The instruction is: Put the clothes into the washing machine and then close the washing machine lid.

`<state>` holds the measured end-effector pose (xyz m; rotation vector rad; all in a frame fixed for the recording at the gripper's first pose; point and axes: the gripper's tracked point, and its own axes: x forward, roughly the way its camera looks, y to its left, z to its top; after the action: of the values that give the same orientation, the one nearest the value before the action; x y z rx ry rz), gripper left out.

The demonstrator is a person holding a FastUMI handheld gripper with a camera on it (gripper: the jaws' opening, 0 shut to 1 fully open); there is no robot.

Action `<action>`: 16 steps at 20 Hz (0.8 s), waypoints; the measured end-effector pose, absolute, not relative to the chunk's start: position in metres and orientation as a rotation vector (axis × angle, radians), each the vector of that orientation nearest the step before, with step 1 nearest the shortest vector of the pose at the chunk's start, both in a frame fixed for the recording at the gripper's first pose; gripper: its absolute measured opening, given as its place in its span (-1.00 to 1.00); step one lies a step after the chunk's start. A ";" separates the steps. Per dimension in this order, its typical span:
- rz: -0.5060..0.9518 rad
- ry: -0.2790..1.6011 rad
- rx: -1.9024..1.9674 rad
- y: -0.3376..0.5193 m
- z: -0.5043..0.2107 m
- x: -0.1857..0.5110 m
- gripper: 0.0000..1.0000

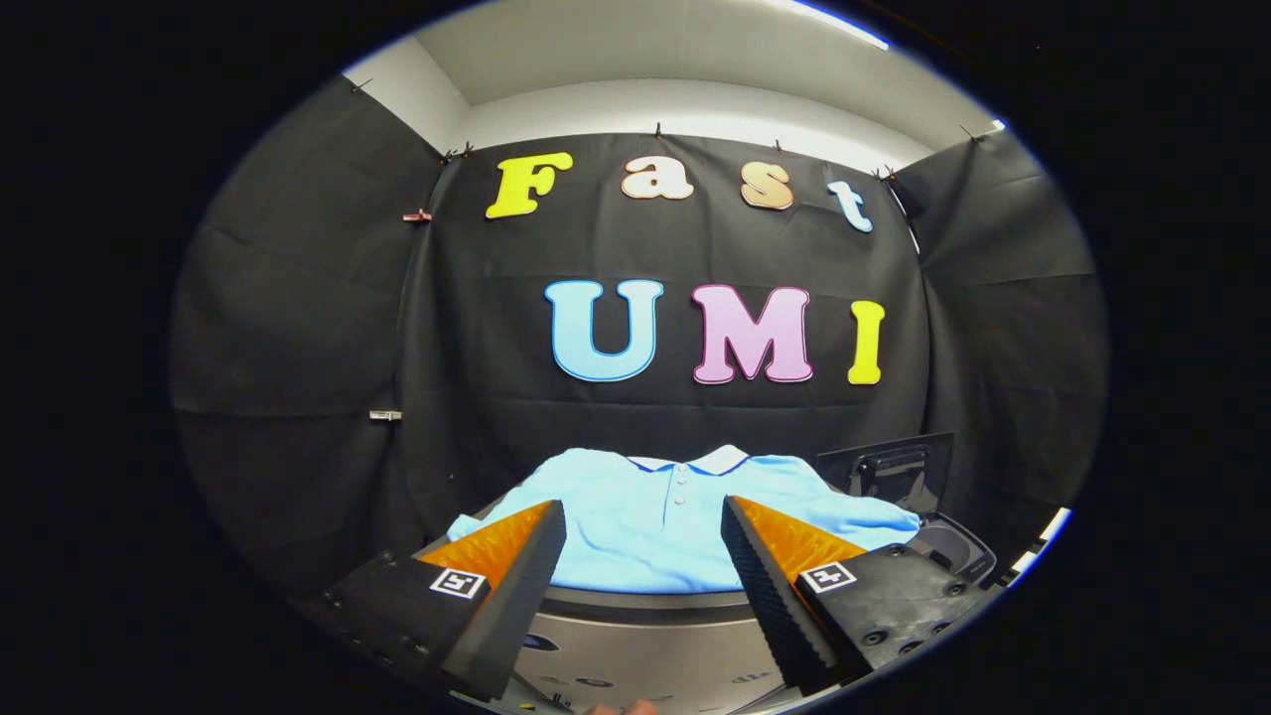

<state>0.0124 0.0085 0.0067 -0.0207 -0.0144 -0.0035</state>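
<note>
In the gripper view, the tongs point(643, 556) stand wide apart with nothing between their two fingers point(496, 581), which reach forward over the front of the washing machine point(645, 650). That machine is the landmark here: its silver-grey front panel sits just under the fingers. A light blue polo shirt point(645, 526) lies spread flat across the top of the machine, just ahead of and partly between the fingers, not touched by either. Its white collar point(717, 459) with a dark trim and a short row of buttons lies at the far side of the machine, toward the black cloth wall point(635, 268). Behind the machine's far right corner a dark lid point(889, 465) stands upright, with a handle-like part on its face. Beside that, at the machine's right edge, a dark rounded part point(951, 546) shows; I cannot tell what it is.
</note>
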 end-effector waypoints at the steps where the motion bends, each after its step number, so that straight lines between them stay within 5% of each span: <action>1: -0.010 -0.013 -0.019 0.007 0.008 0.014 0.97; 16: -0.054 0.076 -0.062 -0.012 0.025 0.113 0.98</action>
<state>0.1135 -0.0117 0.0252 -0.0617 0.0758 -0.0543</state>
